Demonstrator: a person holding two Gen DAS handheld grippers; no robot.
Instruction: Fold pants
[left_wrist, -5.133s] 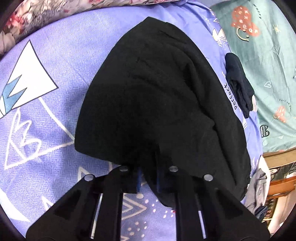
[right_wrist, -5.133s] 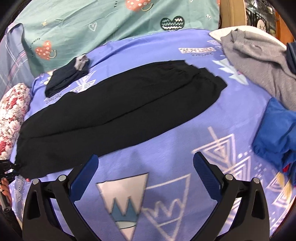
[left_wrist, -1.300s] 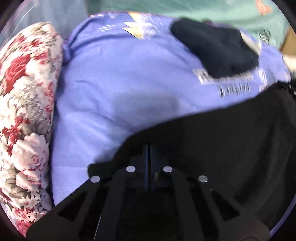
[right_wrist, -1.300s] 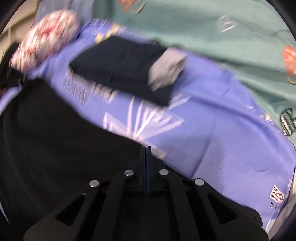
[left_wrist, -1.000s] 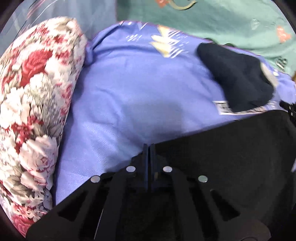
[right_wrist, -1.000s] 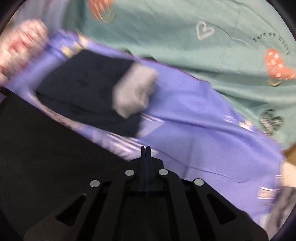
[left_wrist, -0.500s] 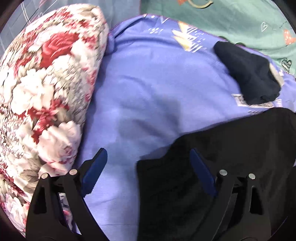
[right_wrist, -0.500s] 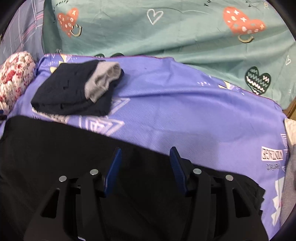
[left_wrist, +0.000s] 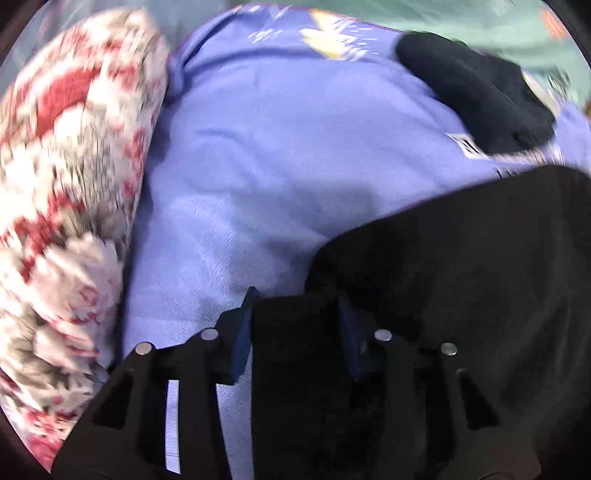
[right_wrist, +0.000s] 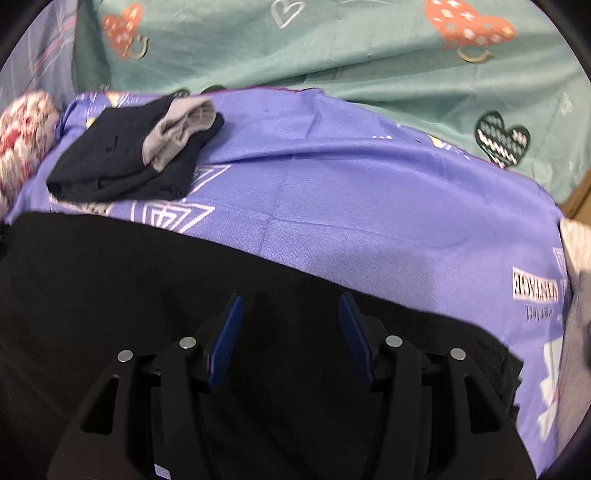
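Observation:
The black pants (left_wrist: 461, 266) lie flat on the purple bedsheet (left_wrist: 280, 140). In the left wrist view their corner lies between the blue pads of my left gripper (left_wrist: 295, 314), which is open and not clamped on the cloth. In the right wrist view the pants (right_wrist: 129, 280) fill the lower half of the frame. My right gripper (right_wrist: 291, 321) is open just above the cloth near its far edge and holds nothing.
A floral pillow (left_wrist: 62, 184) lies at the left. A folded dark garment with a grey cuff (right_wrist: 136, 155) sits beyond the pants. A teal sheet with hearts (right_wrist: 332, 48) lies behind, and grey clothes (right_wrist: 576, 314) lie at the right edge.
Both grippers were shut on the pants a second ago and have opened, leaving the cloth on the bed. The left gripper's opening is narrower than half a second ago; the right one's is wider.

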